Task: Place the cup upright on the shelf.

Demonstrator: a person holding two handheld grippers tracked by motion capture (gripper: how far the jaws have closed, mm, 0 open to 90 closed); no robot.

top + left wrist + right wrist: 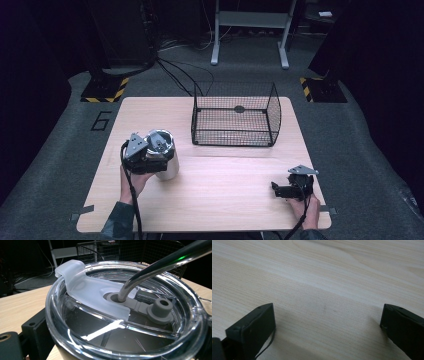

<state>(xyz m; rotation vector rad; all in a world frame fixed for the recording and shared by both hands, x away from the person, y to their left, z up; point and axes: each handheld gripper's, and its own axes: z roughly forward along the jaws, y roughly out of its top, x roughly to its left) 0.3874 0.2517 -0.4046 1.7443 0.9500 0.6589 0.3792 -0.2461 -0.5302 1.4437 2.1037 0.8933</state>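
Your left gripper [150,157] sits at frame left of the table [215,200], against the tumbler [165,150]. The wire basket [235,120] stands at upper centre, behind and right of the tumbler. Your right gripper [285,190] sits lower right, well apart.

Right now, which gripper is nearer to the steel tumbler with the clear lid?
Left. The left gripper is right at the tumbler, its jaws around the cup's sides. The right gripper sits far off across the table, near the front right corner, jaws open over bare wood.
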